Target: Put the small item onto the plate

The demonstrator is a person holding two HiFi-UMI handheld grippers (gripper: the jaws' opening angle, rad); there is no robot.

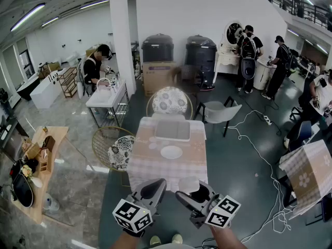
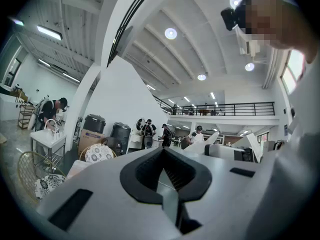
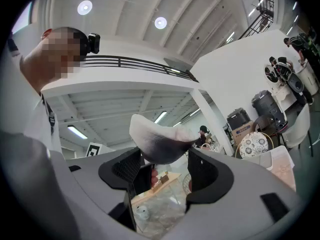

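A round white plate (image 1: 171,152) lies in the middle of the table with the checked cloth (image 1: 148,167). The small item (image 1: 188,184) is white, shallow and cup-shaped with a dark shaded hollow (image 3: 160,139). It sits between the wide-spread jaws of my right gripper (image 1: 193,192) (image 3: 162,166), which press on it from both sides, above the table's near edge and short of the plate. To its left, over the same edge, my left gripper (image 1: 154,190) (image 2: 165,176) has its jaws together, holding nothing.
A grey tray (image 1: 173,130) lies beyond the plate. Patterned round chairs stand behind the table (image 1: 168,101) and at its left (image 1: 115,148), a grey chair (image 1: 220,110) at back right. A white cable (image 1: 259,154) runs over the floor at right. People work further off.
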